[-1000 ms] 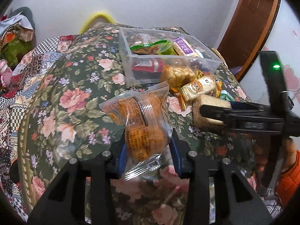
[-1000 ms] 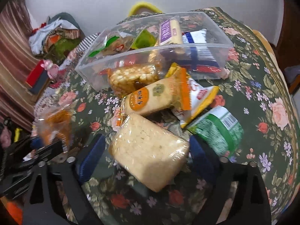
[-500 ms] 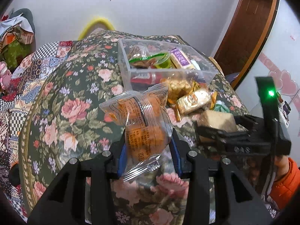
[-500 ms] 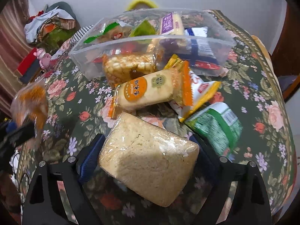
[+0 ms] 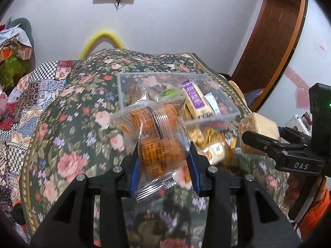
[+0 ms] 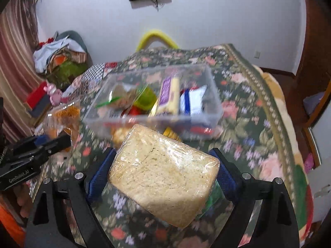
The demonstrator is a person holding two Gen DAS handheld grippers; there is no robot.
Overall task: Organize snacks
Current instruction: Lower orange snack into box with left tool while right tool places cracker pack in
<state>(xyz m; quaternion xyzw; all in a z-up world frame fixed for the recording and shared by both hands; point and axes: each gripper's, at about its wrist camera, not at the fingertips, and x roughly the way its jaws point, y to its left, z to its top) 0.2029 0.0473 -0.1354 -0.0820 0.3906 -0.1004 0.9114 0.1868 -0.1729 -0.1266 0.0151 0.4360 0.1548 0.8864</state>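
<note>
An orange snack packet point(image 5: 157, 136) in clear wrap is gripped between the blue-padded jaws of the left gripper point(image 5: 163, 165), held above the floral-clothed surface point(image 5: 68, 144). Beyond it, toward the far side, a clear plastic bin point(image 6: 215, 103) is seen on the surface, holding a purple-labelled bar point(image 6: 168, 95), a blue-and-white packet point(image 6: 192, 101) and a green cup point(image 6: 144, 101). More wrapped snacks point(image 5: 215, 146) are piled against the bin's near wall. To the right, a pale rice-cracker block point(image 6: 163, 175) in clear film is clamped in the jaws of the right gripper point(image 6: 163, 171), raised off the surface just near of the bin.
</note>
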